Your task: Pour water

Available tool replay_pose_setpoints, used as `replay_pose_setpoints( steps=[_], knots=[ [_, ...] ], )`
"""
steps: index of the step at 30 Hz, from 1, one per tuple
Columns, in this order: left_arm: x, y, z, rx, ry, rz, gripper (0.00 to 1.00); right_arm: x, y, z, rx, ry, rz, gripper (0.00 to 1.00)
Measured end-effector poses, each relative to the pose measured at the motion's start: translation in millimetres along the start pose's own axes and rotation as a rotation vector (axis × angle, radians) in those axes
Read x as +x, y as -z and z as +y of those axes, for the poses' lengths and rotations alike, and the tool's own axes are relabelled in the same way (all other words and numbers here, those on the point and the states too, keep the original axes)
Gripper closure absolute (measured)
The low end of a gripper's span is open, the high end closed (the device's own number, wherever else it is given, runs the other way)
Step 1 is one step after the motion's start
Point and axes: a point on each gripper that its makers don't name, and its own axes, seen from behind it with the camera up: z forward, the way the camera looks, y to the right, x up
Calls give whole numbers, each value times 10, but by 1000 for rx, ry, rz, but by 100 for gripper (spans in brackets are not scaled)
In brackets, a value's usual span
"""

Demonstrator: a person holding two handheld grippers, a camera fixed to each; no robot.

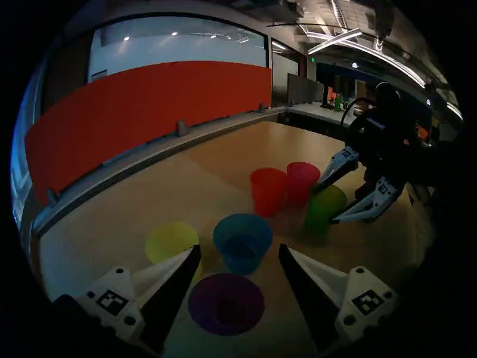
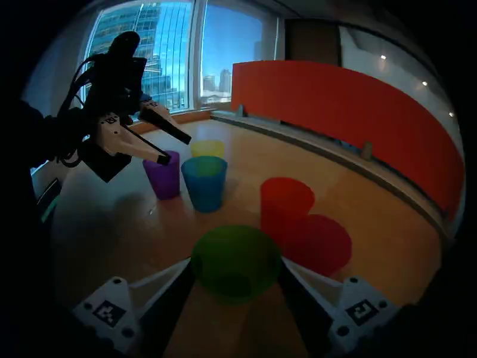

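No water is poured yet, I judge. My left hand-held gripper (image 1: 238, 247) stands open around the purple cup (image 1: 226, 304). My right hand-held gripper (image 2: 236, 264) stands open around the green cup (image 2: 235, 253). Both cups are upright, away from the desk (image 1: 197, 179) edges.

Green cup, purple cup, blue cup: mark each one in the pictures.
green cup (image 2: 235, 265): right gripper view, on its inner wall below the rim.
purple cup (image 1: 226, 305): left gripper view, on its inside bottom.
blue cup (image 1: 242, 246): left gripper view, inside its open mouth.

Six cups (image 1: 241, 241) together on table (image 1: 179, 185)
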Motion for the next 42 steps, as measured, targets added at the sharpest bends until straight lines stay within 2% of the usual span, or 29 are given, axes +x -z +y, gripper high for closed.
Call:
replay_pose_setpoints(
  steps=[11,26,42],
  knots=[
    [-58,-83,-15,0,0,-36,3,21,19,-52,30,5,4,8],
    [-146,-300,-39,-3,15,-85,3,7,42,-51,40,13,3,8],
    [-137,-515,7,-7,-12,-98,3,-17,41,-43,48,9,3,8]
  ],
)
